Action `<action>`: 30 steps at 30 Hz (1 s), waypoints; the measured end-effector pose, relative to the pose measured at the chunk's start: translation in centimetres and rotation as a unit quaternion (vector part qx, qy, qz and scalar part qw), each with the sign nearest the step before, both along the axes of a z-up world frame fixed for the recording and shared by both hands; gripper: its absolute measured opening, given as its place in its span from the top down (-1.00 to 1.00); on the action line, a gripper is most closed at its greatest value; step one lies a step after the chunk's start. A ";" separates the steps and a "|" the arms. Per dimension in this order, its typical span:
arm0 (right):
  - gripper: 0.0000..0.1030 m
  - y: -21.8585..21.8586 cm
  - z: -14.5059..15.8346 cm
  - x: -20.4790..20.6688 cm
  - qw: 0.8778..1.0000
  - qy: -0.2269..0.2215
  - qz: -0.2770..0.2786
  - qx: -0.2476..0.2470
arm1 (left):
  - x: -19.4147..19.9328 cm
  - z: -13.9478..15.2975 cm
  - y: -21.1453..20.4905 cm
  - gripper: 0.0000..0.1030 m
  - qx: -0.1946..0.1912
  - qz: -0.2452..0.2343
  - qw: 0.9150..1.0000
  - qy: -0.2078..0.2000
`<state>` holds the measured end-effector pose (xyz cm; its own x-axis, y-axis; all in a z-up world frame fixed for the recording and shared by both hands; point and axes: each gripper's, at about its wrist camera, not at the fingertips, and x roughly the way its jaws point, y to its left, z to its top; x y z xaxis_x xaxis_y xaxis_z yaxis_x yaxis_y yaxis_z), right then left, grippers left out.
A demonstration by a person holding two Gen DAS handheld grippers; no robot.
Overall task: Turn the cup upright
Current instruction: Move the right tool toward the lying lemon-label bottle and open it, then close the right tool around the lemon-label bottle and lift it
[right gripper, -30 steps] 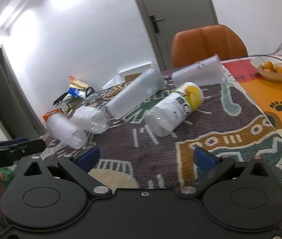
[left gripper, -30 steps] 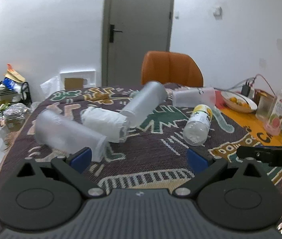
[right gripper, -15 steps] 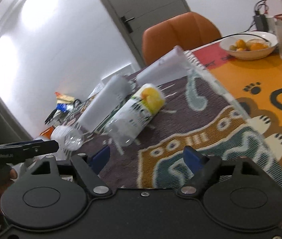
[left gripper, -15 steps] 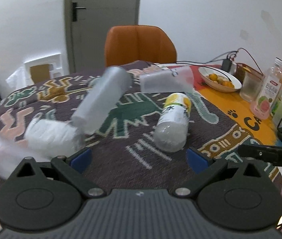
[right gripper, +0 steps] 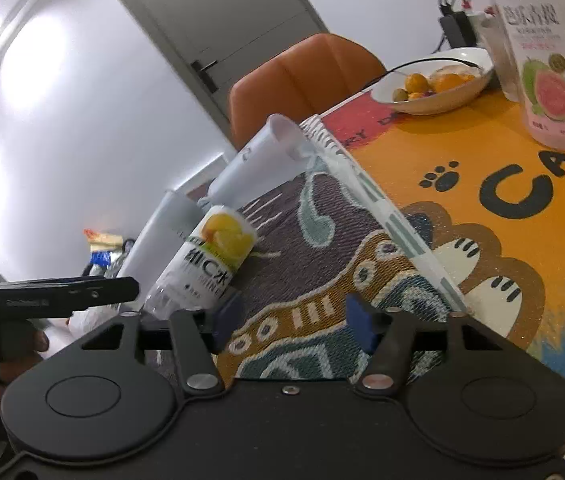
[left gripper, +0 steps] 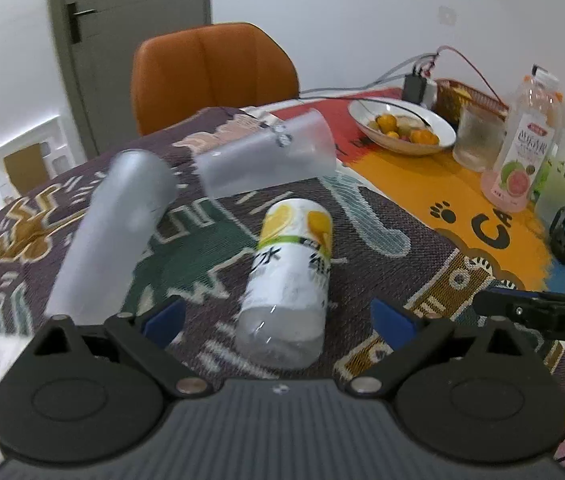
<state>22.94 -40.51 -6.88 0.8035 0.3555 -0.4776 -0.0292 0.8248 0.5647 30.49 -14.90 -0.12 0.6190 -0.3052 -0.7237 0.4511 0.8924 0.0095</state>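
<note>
On our left, a frosted tumbler lies on its side on the patterned cloth. Beyond it, the frosted cup also lies sideways. A lemon drink bottle rests between our left gripper fingers, untouched, jaws spread wide. Our right gripper hovers released, empty.

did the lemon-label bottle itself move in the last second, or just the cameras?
Cannot tell for sure. The lemon-label bottle lies in the same place relative to the frosted cup behind it; the shift looks like camera motion.
</note>
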 end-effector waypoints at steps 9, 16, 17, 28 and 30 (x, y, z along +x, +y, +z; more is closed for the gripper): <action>-0.08 -0.8 -2.0 1.0 0.995 0.024 -0.063 0.070 | 3.5 -1.8 -3.2 -0.80 0.045 -0.029 0.998 0.042; -0.08 0.2 -2.5 1.7 0.995 0.023 -0.065 0.075 | 5.6 -3.3 -4.4 -0.76 0.073 -0.037 0.995 0.049; -0.08 0.2 -2.5 1.8 0.995 0.024 -0.064 0.074 | 5.9 -3.5 -4.5 -0.58 0.073 -0.038 0.995 0.053; -0.10 0.9 -2.1 1.0 0.995 0.032 -0.054 0.078 | 4.5 -2.5 -4.1 -0.16 0.070 -0.058 0.994 0.068; -0.10 1.2 -1.9 0.7 0.995 0.030 -0.049 0.076 | 3.8 -2.1 -3.8 -0.16 0.068 -0.059 0.994 0.068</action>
